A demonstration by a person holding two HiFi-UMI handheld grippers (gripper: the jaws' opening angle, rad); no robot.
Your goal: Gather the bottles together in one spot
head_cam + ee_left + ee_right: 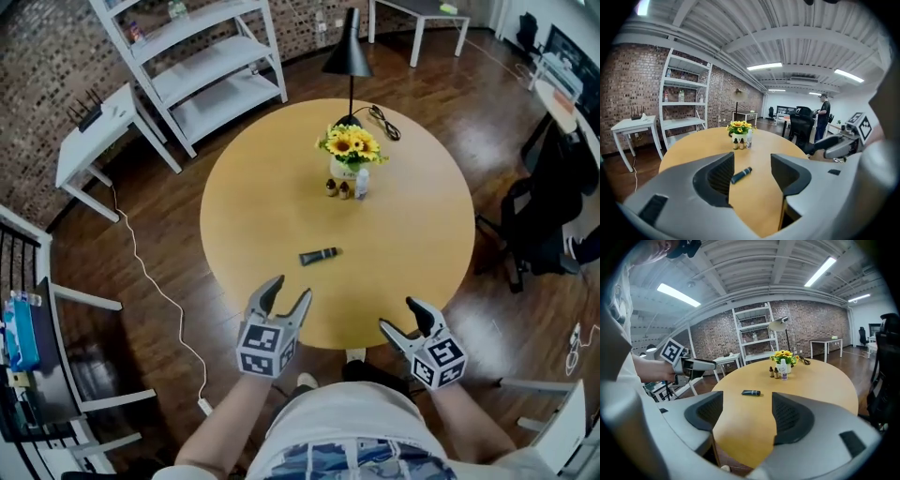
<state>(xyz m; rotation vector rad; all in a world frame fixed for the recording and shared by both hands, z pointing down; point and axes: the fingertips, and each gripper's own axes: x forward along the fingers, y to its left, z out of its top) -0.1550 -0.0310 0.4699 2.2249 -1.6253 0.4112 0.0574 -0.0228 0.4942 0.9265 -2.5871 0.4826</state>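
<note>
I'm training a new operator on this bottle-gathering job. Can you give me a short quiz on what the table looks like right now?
1. True or false: the dark tube stands upright against the vase.
2. How many bottles stand by the vase? A one, B three, C five.
3. Fill in: the left tongs and right tongs are both ____, with nothing between them.
Key: 1 false, it lies alone, apart from the vase. 2 B: two brown, one white. 3 open.
</note>
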